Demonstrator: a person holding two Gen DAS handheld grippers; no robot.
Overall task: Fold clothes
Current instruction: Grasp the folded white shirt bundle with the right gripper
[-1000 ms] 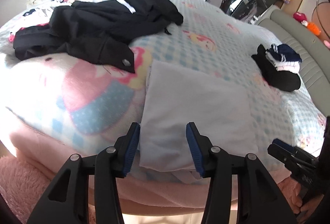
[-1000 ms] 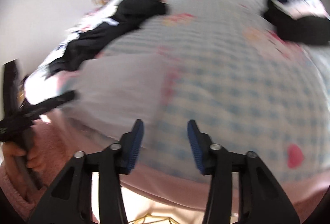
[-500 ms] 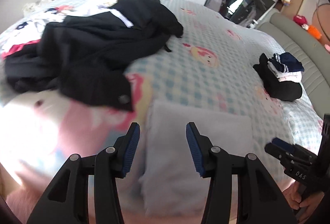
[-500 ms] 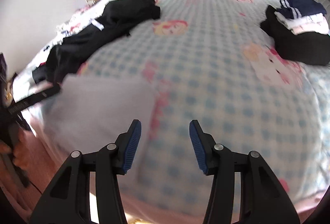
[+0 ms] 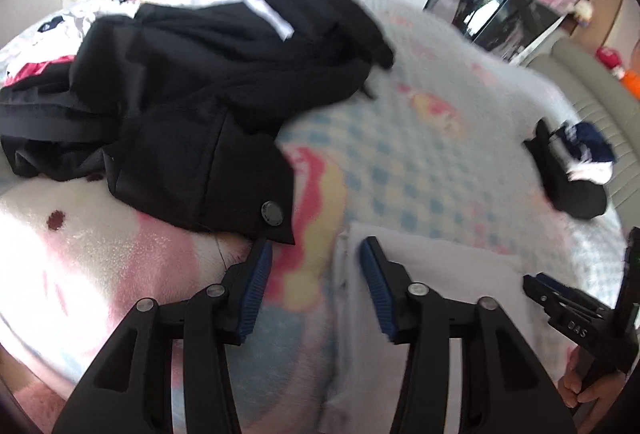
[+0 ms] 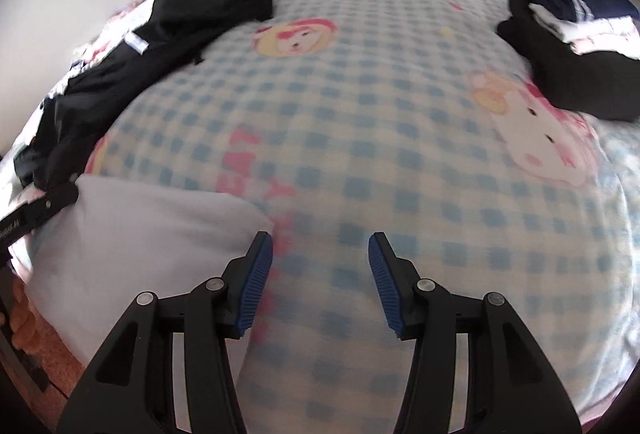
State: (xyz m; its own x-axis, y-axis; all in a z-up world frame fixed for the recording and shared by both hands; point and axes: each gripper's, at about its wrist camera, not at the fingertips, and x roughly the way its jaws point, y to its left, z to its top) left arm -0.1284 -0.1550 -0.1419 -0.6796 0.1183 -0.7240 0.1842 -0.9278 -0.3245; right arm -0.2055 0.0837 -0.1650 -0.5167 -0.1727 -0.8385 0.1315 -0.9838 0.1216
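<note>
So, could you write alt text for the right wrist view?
Open right gripper with blue pads hovers over a blue-checked cartoon blanket, beside a folded pale grey cloth; black clothes lie far left.

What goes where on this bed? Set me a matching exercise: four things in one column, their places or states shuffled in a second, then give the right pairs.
Things:
1. black jacket
2. folded pale grey garment
3. stack of folded clothes
4. left claw

Places or states:
A. open, holding nothing
B. piled neatly at the bed's far right side
C. lying flat at the near edge of the bed
D. sprawled unfolded on the bed's left side

Pairs: 1-D, 2-C, 3-B, 4-A
</note>
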